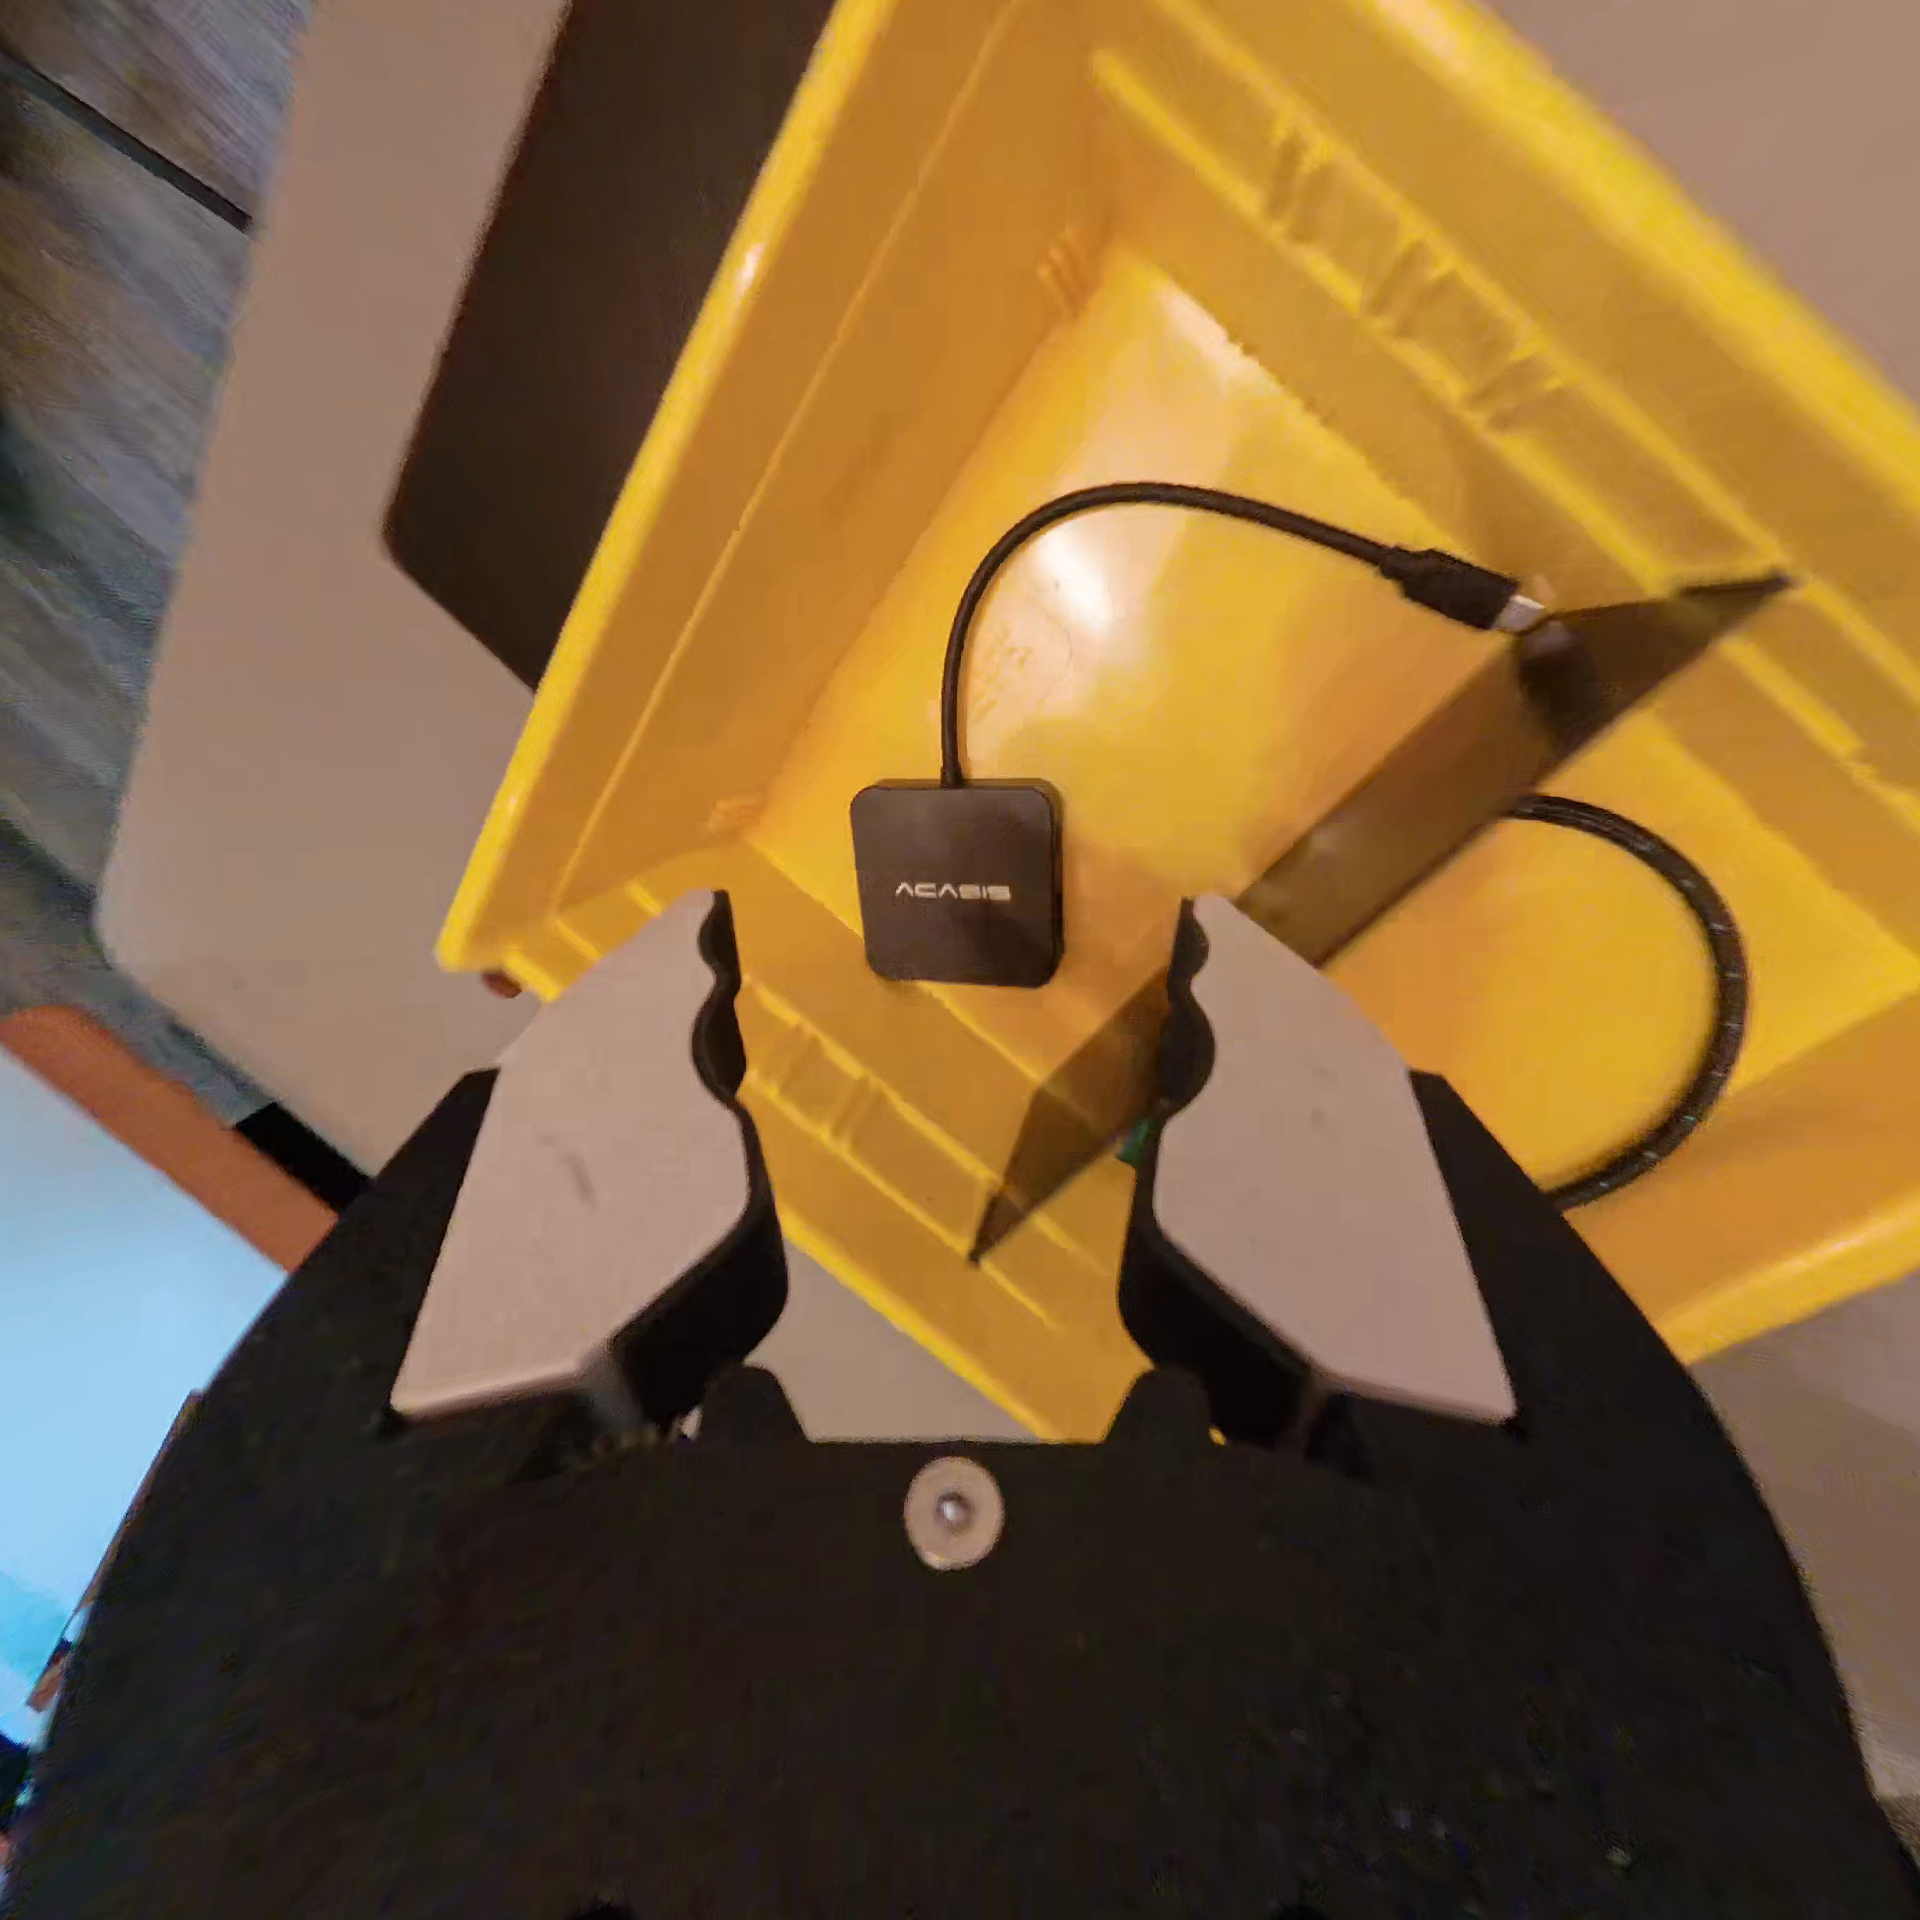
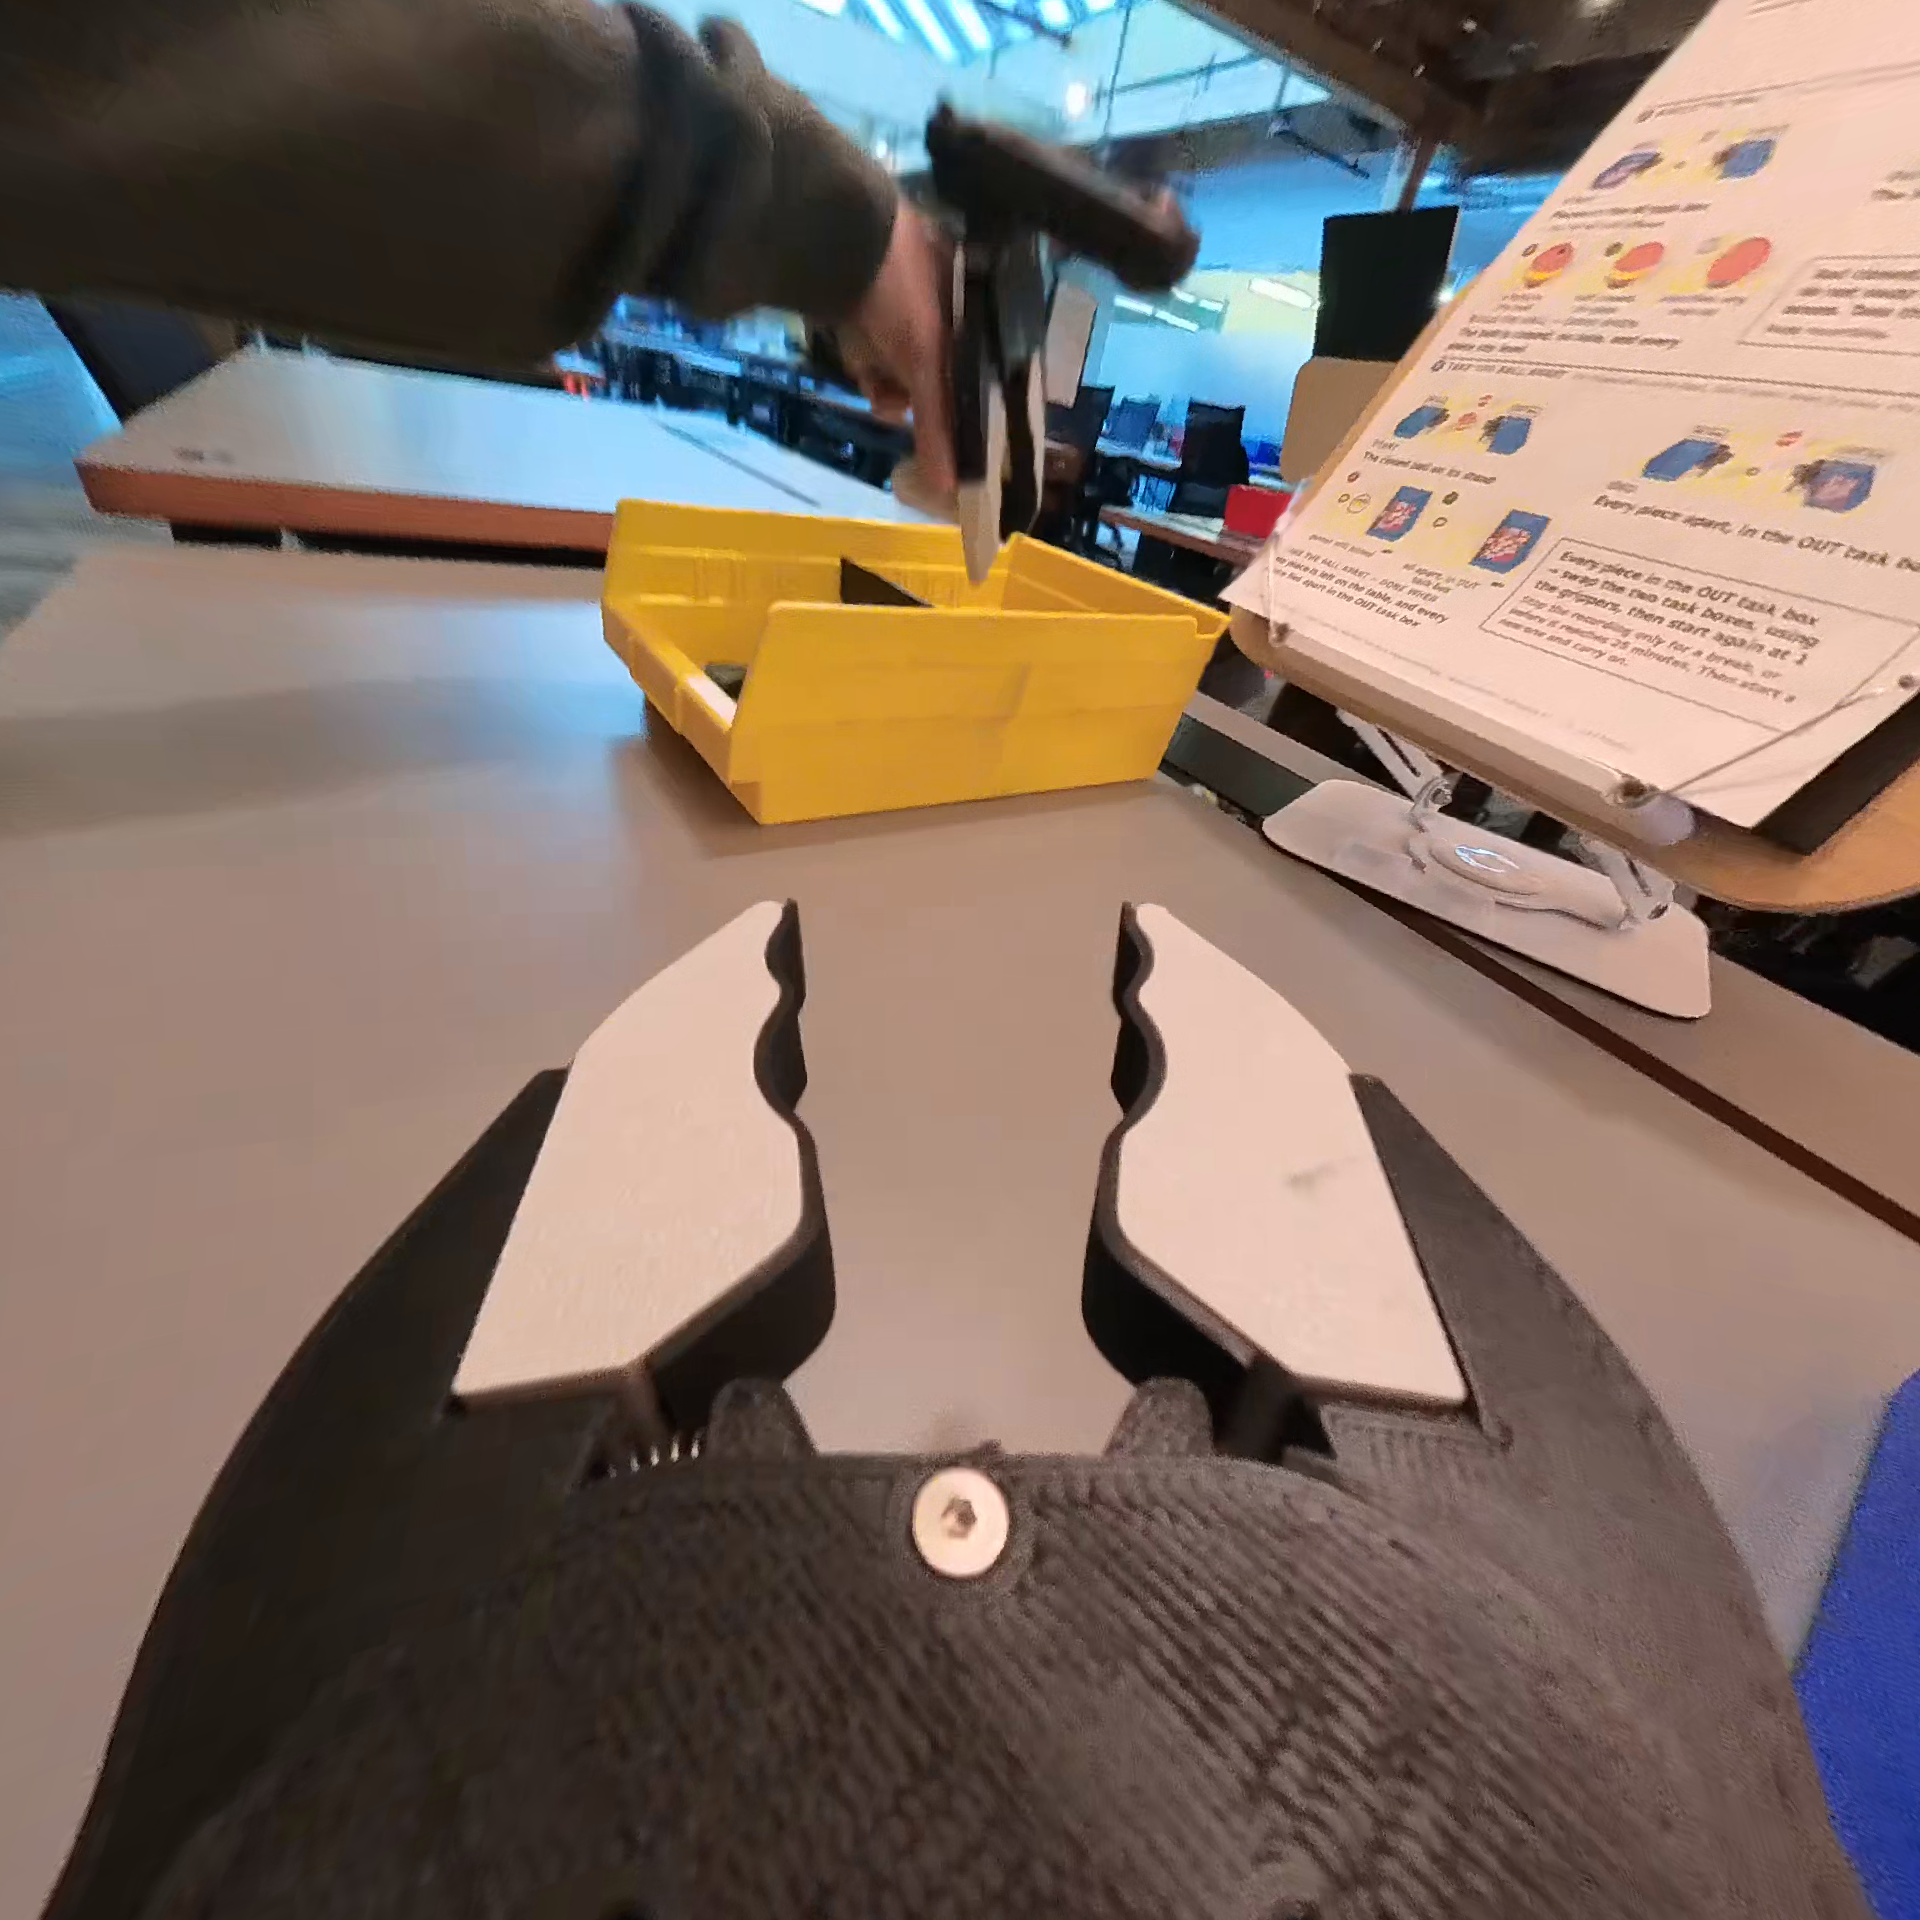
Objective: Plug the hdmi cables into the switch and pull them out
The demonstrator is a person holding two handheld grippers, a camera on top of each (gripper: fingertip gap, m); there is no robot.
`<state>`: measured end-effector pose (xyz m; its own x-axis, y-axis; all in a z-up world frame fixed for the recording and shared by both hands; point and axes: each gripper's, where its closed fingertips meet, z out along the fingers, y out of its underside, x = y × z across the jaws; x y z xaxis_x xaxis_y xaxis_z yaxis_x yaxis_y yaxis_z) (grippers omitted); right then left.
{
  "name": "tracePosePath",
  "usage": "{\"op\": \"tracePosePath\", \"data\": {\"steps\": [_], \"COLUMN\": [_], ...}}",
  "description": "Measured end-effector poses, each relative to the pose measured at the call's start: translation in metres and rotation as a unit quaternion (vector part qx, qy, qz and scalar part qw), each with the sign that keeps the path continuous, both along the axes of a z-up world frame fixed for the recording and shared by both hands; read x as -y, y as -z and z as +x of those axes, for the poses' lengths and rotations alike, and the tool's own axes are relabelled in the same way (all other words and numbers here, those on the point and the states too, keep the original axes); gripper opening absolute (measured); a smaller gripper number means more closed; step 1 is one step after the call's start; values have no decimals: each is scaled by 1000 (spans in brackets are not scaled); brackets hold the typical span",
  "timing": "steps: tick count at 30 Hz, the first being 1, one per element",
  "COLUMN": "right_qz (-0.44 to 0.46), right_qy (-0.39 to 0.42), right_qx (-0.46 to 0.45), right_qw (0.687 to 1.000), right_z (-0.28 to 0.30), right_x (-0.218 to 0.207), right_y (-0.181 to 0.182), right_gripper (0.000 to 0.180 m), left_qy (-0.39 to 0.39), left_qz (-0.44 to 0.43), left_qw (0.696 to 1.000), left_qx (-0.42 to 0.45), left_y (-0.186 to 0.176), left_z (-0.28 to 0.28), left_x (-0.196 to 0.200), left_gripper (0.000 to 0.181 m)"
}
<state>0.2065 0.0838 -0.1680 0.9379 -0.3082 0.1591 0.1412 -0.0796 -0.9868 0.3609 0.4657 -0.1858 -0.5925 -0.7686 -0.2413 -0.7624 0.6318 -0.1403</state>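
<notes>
A small black square switch [image 1: 956, 881] lies in a yellow bin [image 1: 1039, 312], with its black lead [image 1: 1143, 497] curving to a plug [image 1: 1455, 597] at a black divider [image 1: 1382, 821]. A second black cable [image 1: 1704, 997] loops in the compartment beyond the divider. My left gripper [image 1: 951, 914] is open and empty, pointing down just above the switch. It also shows in the right wrist view [image 2: 992, 520], held by a hand over the bin [image 2: 894, 675]. My right gripper [image 2: 956, 925] is open and empty, low over the grey table [image 2: 312, 831], well short of the bin.
A tilted board with an instruction sheet [image 2: 1621, 468] stands on a white stand [image 2: 1486, 883] at the right. A dark mat [image 1: 540, 332] lies on the table beside the bin. A person's sleeve [image 2: 416, 177] reaches across from the left. A blue object [image 2: 1870, 1662] sits at the right edge.
</notes>
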Motion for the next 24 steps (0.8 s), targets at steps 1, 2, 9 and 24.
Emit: {"op": "tracePosePath", "data": {"steps": [1,2,9,24], "right_qz": [13,21,24,24], "right_qy": [-1,-6,-5,12], "right_qx": [-7,-12,-12,4], "right_qw": [1000,1000,1000,1000], "right_z": [1,1,6,7], "right_x": [2,3,7,7], "right_y": [-1,-1,-1,-2], "right_gripper": [58,57,56,52], "left_qy": [2,3,3,-56], "left_qz": [1,2,113,-76], "left_qw": [1000,998,973,995], "left_qx": [-28,-61,-202,-40], "left_y": [15,30,85,1], "left_z": [3,3,-8,-9], "left_x": [-2,-3,-36,3], "left_gripper": [79,79,80,63]}}
